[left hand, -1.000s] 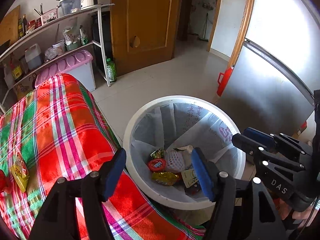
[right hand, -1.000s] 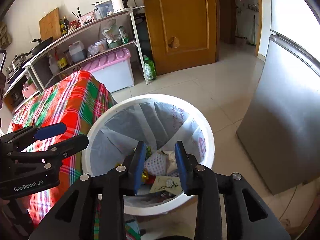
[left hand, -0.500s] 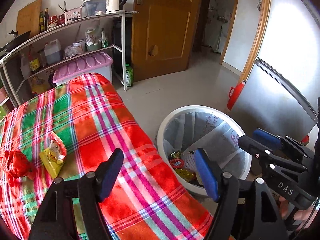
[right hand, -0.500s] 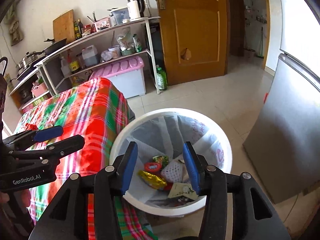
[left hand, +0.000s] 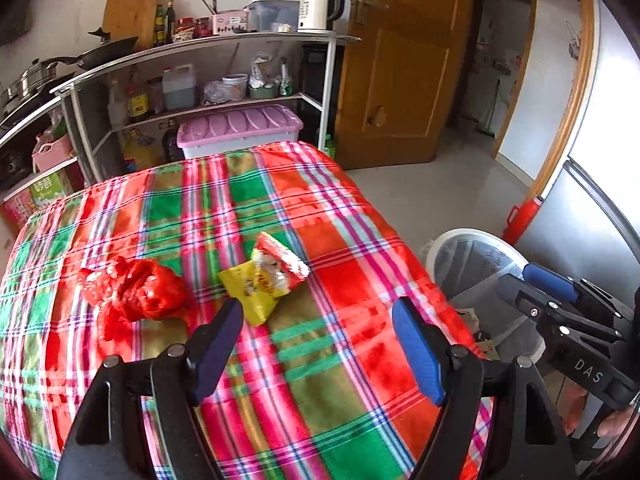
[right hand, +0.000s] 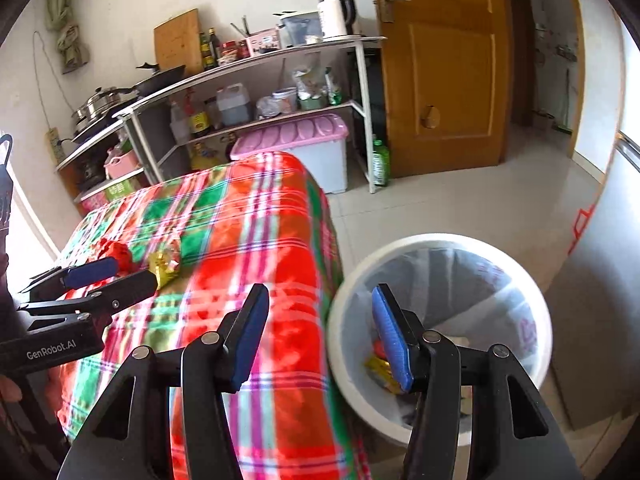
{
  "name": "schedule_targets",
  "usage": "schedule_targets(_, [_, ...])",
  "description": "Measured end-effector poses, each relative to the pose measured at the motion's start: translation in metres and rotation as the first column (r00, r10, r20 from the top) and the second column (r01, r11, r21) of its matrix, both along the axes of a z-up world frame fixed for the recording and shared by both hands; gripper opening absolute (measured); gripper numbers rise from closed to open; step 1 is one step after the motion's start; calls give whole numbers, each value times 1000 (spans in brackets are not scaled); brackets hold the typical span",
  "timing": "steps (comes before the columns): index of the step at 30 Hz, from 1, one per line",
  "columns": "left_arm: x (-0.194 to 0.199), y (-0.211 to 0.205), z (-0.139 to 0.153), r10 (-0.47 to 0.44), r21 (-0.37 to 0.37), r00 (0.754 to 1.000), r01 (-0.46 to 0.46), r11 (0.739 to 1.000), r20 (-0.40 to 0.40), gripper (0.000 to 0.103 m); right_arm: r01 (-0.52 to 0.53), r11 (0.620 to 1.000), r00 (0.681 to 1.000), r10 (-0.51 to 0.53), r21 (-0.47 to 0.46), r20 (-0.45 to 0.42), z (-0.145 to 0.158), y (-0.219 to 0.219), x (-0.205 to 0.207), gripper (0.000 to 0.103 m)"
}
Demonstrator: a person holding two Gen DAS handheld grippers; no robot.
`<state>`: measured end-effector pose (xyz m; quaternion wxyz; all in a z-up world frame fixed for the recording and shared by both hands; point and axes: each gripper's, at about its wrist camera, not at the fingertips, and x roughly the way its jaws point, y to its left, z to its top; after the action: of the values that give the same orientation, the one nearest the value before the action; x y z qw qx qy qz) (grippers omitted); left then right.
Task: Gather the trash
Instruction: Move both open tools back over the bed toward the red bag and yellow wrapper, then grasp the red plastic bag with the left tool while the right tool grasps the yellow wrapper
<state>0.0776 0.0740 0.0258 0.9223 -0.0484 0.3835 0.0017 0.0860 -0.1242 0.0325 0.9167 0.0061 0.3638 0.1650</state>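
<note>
A yellow and red snack wrapper (left hand: 267,276) and a crumpled red plastic bag (left hand: 134,290) lie on the plaid tablecloth (left hand: 320,248). My left gripper (left hand: 318,344) hovers over the cloth just short of the wrapper, jaws opening, nothing between them. The white bin (right hand: 440,320) with a liner and several wrappers inside stands on the floor beside the table. My right gripper (right hand: 320,332) hangs over the table edge and the bin rim, jaws opening and empty. The wrapper (right hand: 164,266) and red bag (right hand: 114,250) show far left in the right wrist view.
A metal shelf rack (left hand: 208,76) with bottles, pots and a kettle (left hand: 320,4) stands behind the table. A pink-lidded storage box (left hand: 240,128) sits under it. A wooden door (right hand: 444,64) and a steel cabinet (right hand: 600,320) border the tiled floor.
Both grippers swung left from over the bin toward the table. The left one now faces the wrapper and red bag. The right jaws opened wider; the bin shifted to the right of both views.
</note>
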Motion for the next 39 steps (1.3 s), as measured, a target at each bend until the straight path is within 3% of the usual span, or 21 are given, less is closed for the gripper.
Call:
schedule_targets(9, [-15,70,-12,131,5,991,-131,991,-20,79,-94,996,995,94,14,-26,-6,53,11,55])
schedule_targets(16, [-22,115,-12,191,1,981,-191,981,-18,87,-190,982,980,191,13,-53,-14,101,23,58])
schedule_targets(24, [-18,151,-19,205,-17,978,-205,979,-26,96,-224,973,970,228,46,-86,-25,140,41,60])
schedule_targets(29, [-10,159,-27,183,-89,981,-188,978,-56,97,-254,965,960,260,65,-104,-28,157,50,60])
schedule_targets(39, [18,158,-39,141,-159,984,-157,975,-106,98,-268,963,953,263,-13,-148,-47,184,63,60])
